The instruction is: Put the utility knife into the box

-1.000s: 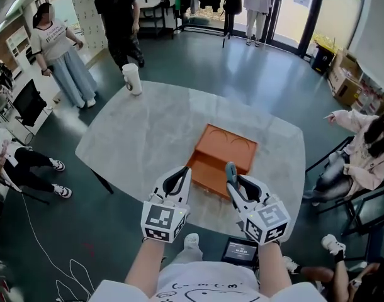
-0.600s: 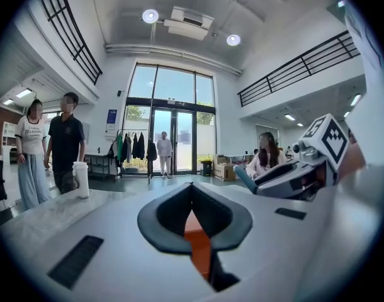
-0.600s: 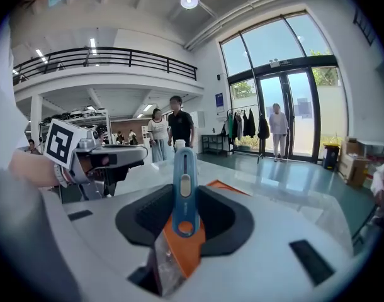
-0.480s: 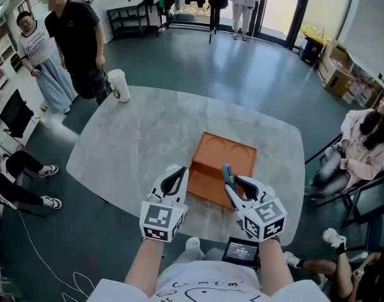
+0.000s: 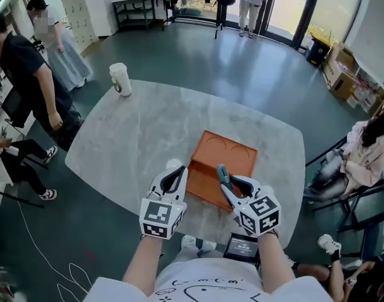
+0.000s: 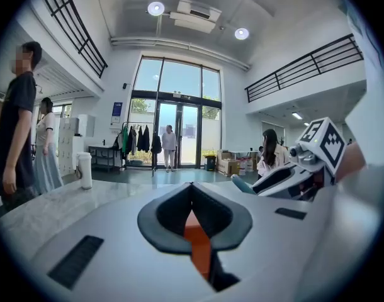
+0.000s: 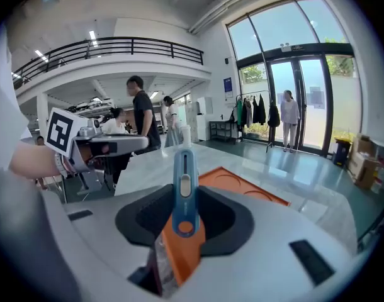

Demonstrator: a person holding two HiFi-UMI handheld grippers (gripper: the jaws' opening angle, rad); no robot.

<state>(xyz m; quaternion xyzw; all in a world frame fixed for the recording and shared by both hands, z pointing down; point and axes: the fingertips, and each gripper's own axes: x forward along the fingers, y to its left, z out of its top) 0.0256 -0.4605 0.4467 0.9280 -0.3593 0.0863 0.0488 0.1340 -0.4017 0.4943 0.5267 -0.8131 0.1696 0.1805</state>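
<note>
The table looks glossy, the utility knife plastic.

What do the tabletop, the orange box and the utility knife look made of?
Table: marble-like stone, pale grey veins, glossy reflections. Box: matte orange, perhaps leatherette or card; unclear. Utility knife: blue plastic body, smooth, with grey slider.

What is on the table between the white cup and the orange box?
Nothing. In the head view, only bare marble table stretches between the white cup near the far left edge and the orange box.
</note>
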